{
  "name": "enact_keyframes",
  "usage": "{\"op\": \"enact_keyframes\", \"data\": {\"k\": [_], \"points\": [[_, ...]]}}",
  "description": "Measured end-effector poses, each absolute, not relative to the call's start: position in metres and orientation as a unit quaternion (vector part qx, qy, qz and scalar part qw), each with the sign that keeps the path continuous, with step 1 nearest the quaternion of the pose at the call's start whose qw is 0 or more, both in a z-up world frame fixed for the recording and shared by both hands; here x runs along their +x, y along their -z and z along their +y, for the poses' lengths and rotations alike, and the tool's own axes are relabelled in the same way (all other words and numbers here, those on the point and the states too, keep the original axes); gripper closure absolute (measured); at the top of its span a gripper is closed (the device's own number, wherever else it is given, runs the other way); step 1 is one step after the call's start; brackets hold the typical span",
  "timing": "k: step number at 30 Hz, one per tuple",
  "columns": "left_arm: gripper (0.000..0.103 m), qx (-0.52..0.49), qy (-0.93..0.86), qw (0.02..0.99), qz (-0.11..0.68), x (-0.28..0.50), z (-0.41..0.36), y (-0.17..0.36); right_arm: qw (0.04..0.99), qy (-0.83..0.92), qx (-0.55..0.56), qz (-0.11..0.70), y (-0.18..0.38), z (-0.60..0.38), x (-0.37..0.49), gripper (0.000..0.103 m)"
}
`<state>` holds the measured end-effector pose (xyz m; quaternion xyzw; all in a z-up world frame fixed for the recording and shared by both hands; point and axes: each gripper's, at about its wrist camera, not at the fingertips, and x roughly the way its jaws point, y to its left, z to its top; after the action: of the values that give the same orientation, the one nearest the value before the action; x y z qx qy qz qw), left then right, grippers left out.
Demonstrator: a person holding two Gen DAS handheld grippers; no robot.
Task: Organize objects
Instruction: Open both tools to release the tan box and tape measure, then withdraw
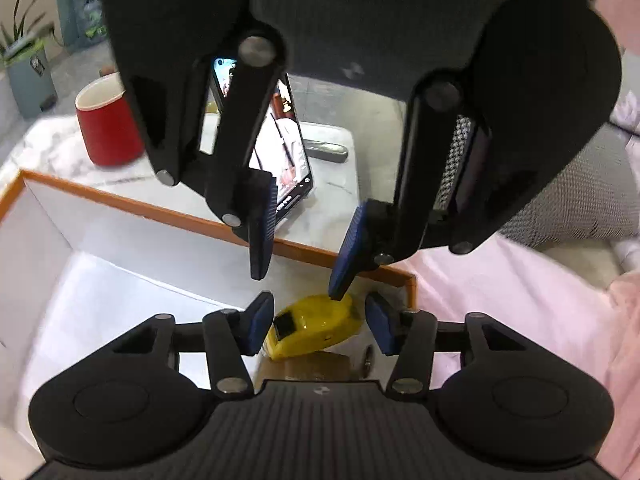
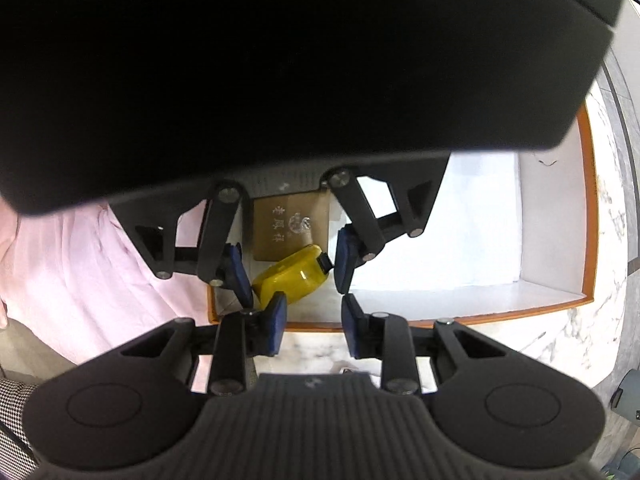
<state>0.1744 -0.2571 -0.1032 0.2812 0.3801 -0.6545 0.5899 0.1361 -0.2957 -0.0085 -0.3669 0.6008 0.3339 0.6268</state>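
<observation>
A yellow tape measure (image 1: 316,326) (image 2: 294,276) lies in a corner of a white box with an orange rim (image 1: 160,208) (image 2: 588,200), partly on a gold card (image 2: 288,220). My left gripper (image 1: 320,328) (image 2: 292,274) straddles the tape measure. Its blue pads (image 1: 260,326) stand close on both sides, and a thin gap shows at the right one. My right gripper (image 2: 314,326) (image 1: 298,286) hangs pointing down over the same corner, open a little with nothing between its fingers. One of its fingertips (image 1: 336,294) is just above the tape measure.
On the marble table (image 2: 580,340) behind the box stand a red mug (image 1: 106,128), a propped phone with a lit screen (image 1: 288,140) and a dark grey case (image 1: 326,152). Pink cloth (image 1: 520,320) lies beside the box's corner. A potted plant (image 1: 28,76) is far left.
</observation>
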Motion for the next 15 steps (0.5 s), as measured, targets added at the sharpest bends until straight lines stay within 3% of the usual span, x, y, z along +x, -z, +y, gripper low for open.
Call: {"op": "enact_keyframes", "data": {"k": [15], "points": [[0.049,0.281,0.595,0.64,0.397,0.173,-0.217,0.087,0.615,-0.337,-0.377,0.605,0.013,-0.275,0.126,0.072]]}}
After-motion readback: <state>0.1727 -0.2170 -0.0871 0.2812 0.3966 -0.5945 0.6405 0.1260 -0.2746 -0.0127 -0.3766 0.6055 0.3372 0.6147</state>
